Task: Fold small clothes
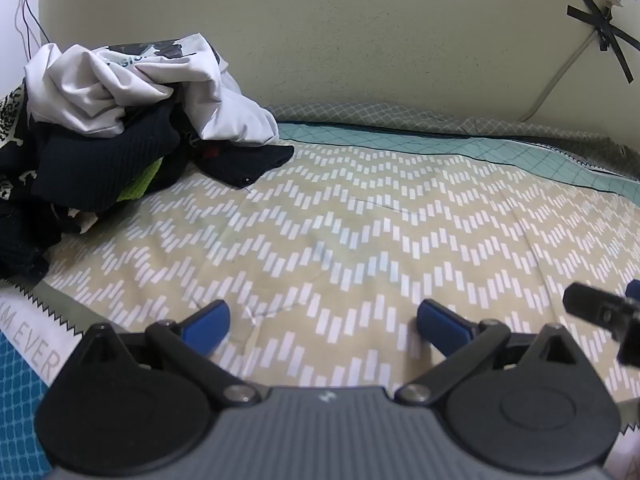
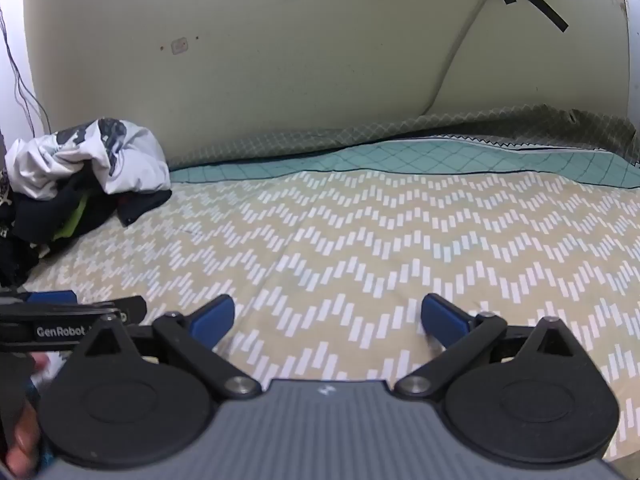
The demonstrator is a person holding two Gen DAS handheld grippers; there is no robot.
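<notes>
A heap of crumpled clothes (image 1: 120, 128) lies at the far left of the bed: a white printed shirt on top, dark garments and a bit of neon green under it. It also shows in the right wrist view (image 2: 80, 184). My left gripper (image 1: 322, 322) is open and empty, low over the patterned sheet, well to the right of the heap. My right gripper (image 2: 326, 320) is open and empty too, beside the left one. Part of the right gripper shows at the left view's right edge (image 1: 600, 312), and the left gripper's body at the right view's left edge (image 2: 68, 320).
The bed (image 1: 360, 232) has a beige sheet with white chevron dashes and a teal strip along the wall. A cream wall (image 1: 360, 40) with a taped cable (image 1: 600, 28) stands behind. A teal and white cloth (image 1: 24, 360) lies at the near left.
</notes>
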